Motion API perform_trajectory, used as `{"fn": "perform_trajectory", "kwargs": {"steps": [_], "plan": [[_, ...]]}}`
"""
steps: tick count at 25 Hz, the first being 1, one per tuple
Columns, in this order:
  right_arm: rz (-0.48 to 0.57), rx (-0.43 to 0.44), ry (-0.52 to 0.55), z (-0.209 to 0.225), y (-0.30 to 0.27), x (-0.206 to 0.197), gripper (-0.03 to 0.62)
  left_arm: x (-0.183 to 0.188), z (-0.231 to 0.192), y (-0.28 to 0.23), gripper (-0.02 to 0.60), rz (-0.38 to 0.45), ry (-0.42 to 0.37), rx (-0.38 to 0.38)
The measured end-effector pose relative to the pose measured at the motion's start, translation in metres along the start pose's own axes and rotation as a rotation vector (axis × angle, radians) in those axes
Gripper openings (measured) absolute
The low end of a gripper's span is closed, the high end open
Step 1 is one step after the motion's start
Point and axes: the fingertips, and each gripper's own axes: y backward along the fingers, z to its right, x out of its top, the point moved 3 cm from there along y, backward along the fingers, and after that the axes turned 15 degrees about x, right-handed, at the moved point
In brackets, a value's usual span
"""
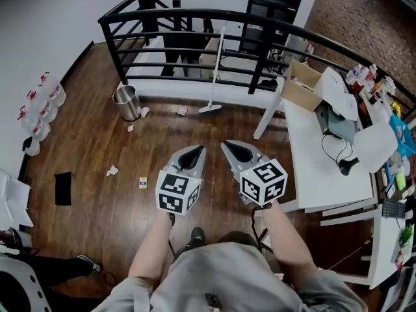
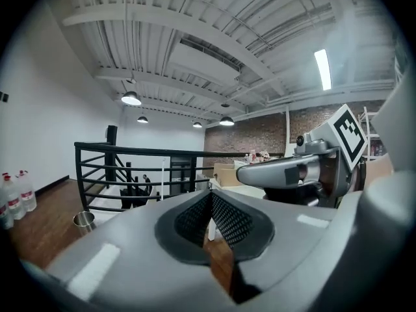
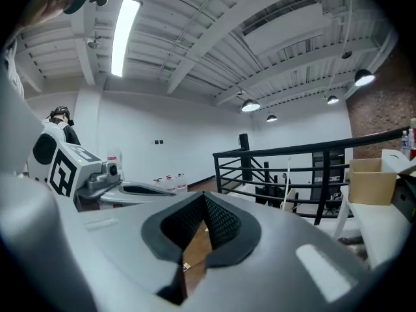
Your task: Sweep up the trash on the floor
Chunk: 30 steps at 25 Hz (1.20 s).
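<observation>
1. Trash (image 1: 112,171) is scattered all over the dark wooden floor (image 1: 91,148). There is a crumpled white paper wad out in the open and a small yellow carton (image 1: 142,182) near it. A white scrap (image 1: 130,128) and a second crumpled white piece (image 1: 144,112) lie by the round silver metal bin (image 1: 127,103). A small pale bit (image 1: 182,111) sits below the black metal railing (image 1: 188,17).
2. None of it is gathered or binned, so by my reading the sweeping hasn't begun.
3. The white-handled broom (image 1: 217,64) leans against that railing with its head on the floor, well apart from both grippers and untouched.
4. The left gripper (image 1: 193,156), grey with a marker cube, has its jaws pressed together with nothing between them.
5. The right gripper (image 1: 235,149) is the same: closed and empty. It is held side by side with the left one in front of the person, pointing towards the railing.
6. A flat black rectangle (image 1: 63,188) lies on the floor at the far left. Whether it's a dustpan, I can't tell.
7. What's left, I'd say, is everything: take the broom, herd the scattered scraps together and get them into the bin.
</observation>
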Motion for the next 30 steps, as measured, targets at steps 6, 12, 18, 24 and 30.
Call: {"fn": "perform_trajectory", "kwargs": {"steps": [6,12,18,24,30], "plan": [[0.000,-0.015,-0.019,0.061,-0.038,0.006,0.000,0.008,-0.031,-0.068,0.007,-0.010,0.031,-0.015],[0.061,0.013,-0.036,0.156,-0.078,0.027,0.000,0.028,-0.053,-0.158,0.008,-0.016,0.017,0.016],[0.077,0.058,-0.045,0.246,-0.105,0.055,0.000,0.055,-0.064,-0.249,0.008,-0.041,-0.045,0.079],[0.067,0.049,-0.089,0.323,-0.129,0.058,0.000,0.069,-0.081,-0.324,0.008,-0.069,-0.040,0.122],[0.039,0.015,-0.078,0.395,-0.162,0.069,0.000,0.075,-0.103,-0.409,0.008,-0.079,-0.021,0.089]]}}
